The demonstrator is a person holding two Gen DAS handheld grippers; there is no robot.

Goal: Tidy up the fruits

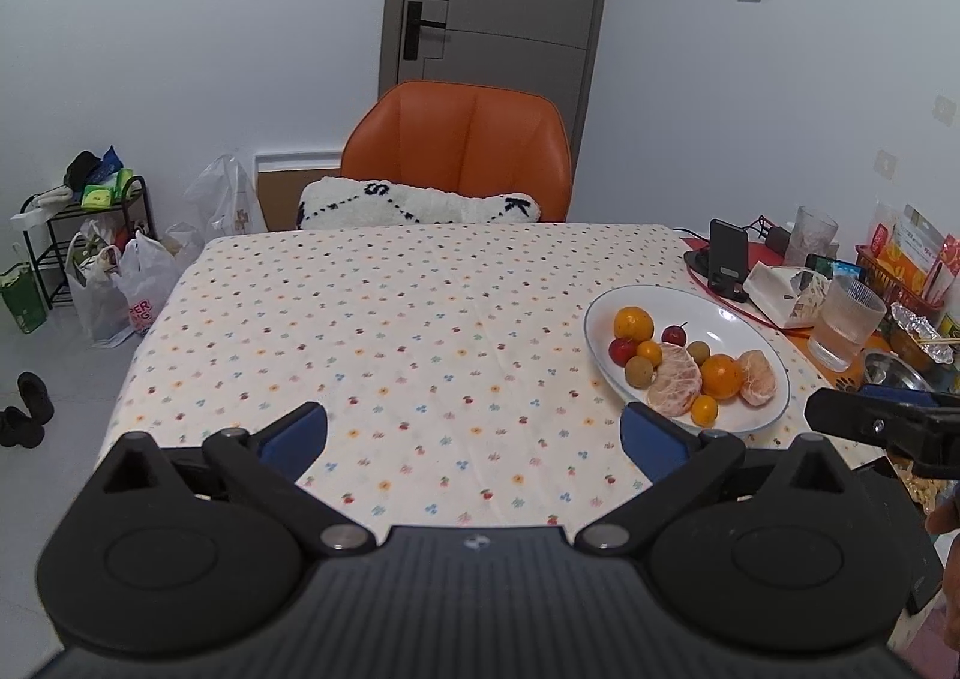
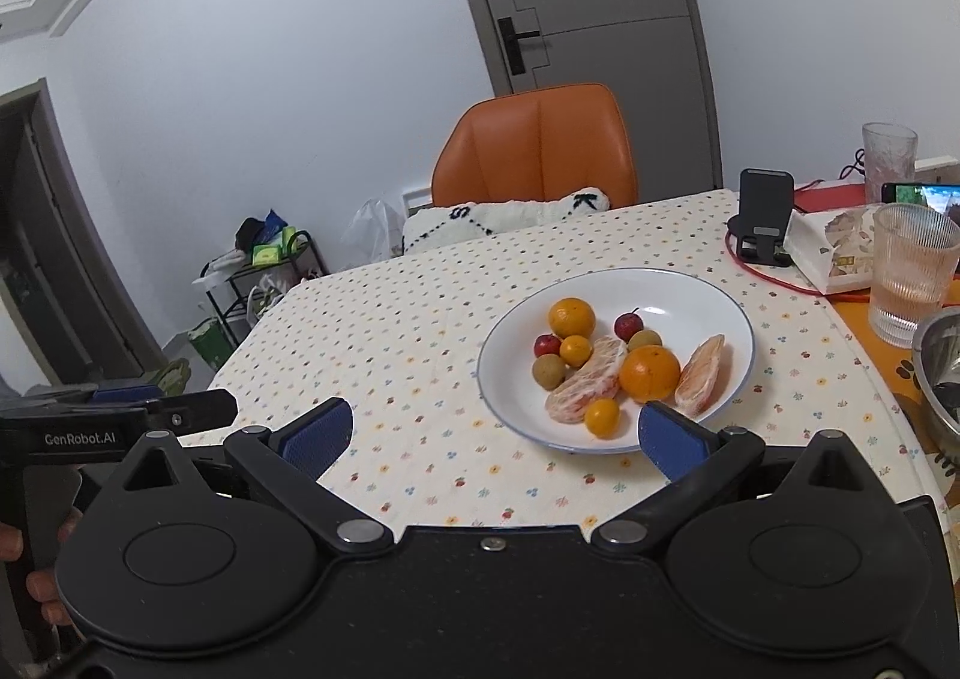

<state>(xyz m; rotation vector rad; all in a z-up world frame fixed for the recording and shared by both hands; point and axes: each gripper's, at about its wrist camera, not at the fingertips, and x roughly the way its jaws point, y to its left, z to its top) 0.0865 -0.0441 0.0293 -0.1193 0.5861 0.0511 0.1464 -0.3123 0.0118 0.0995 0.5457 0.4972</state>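
Observation:
A white plate (image 1: 744,313) (image 2: 708,295) with a blue rim sits on the dotted tablecloth and holds several fruits: whole oranges (image 1: 633,323) (image 2: 650,373), two peeled citrus pieces (image 1: 675,379) (image 2: 585,388), small red fruits (image 2: 628,326) and brownish-green round ones (image 2: 548,370). My left gripper (image 1: 474,442) hovers open over bare cloth, left of the plate. My right gripper (image 2: 495,433) is open too, with its right pad (image 2: 669,442) at the plate's near rim. Nothing is between either pair of fingers. Each gripper shows at the edge of the other's view.
Right of the plate stand a ribbed glass (image 2: 909,271), a phone stand (image 2: 763,211), a white box (image 2: 834,247) and a metal bowl (image 2: 939,373). An orange chair (image 1: 459,145) with a pillow faces the table's far edge. Bags and a rack (image 1: 90,259) sit on the floor at left.

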